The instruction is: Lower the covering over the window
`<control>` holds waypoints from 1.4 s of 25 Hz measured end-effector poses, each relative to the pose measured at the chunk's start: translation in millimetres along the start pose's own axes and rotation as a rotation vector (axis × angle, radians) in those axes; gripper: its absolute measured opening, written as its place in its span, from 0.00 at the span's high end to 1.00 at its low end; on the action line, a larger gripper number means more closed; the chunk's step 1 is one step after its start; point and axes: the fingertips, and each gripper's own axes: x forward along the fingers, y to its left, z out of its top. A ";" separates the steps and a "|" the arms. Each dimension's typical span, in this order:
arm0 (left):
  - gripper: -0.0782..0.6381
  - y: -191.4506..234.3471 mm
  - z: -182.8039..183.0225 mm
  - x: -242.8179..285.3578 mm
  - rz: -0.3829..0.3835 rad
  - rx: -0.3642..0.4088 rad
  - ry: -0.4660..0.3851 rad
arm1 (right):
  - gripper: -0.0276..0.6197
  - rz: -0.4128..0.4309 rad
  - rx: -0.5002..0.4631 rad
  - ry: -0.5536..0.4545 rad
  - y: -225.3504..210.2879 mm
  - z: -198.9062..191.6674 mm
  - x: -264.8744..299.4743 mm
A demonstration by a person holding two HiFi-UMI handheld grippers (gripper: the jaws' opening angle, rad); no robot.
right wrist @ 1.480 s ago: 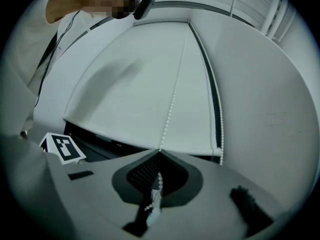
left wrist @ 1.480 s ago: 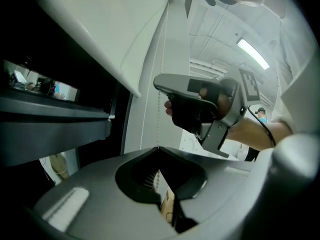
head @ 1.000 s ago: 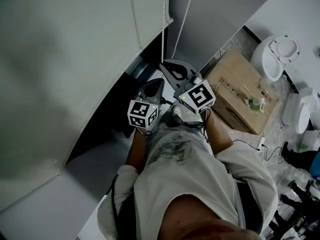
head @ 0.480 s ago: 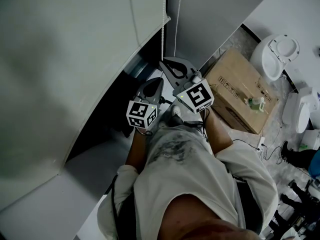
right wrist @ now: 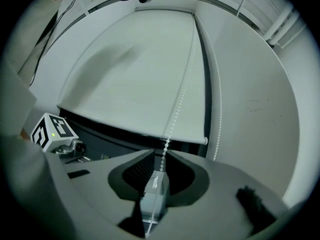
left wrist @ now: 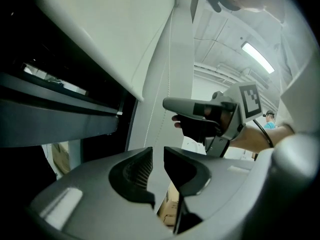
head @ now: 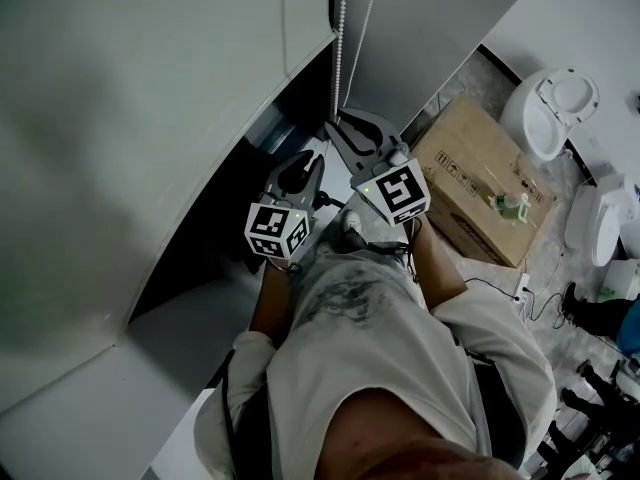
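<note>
A white roller blind [head: 150,118] hangs over the window, its bottom rail [right wrist: 135,129] partway down above the dark opening [head: 225,228]. A white bead chain [head: 339,58] drops beside the blind's right edge. My right gripper [head: 345,130] is shut on that bead chain [right wrist: 177,109]; a clear plastic piece [right wrist: 154,191] on the chain sits between its jaws [right wrist: 160,155]. My left gripper [head: 298,171] is just left of it and lower. Its jaws have just been opening, and in the left gripper view they [left wrist: 158,151] stand open with nothing between them.
A cardboard box [head: 480,183] lies on the floor to the right, with white toilets [head: 550,108] beyond it. The grey window sill [head: 190,343] runs below the blind. The wall [head: 430,28] stands right behind the chain.
The left gripper's jaws have opened and it has drifted slightly down and left. The right gripper has kept its hold on the chain.
</note>
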 end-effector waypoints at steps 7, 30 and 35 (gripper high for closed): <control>0.78 -1.4 24.5 -8.6 -0.007 0.005 -0.054 | 0.82 -0.054 0.019 0.045 -9.0 -15.5 -14.5; 0.88 -16.5 106.0 -40.1 -0.036 0.080 -0.222 | 0.93 -0.008 0.119 -0.041 17.6 24.6 -49.1; 0.88 -16.0 109.3 -43.5 -0.043 0.082 -0.227 | 0.93 -0.010 0.118 -0.033 21.1 26.3 -48.1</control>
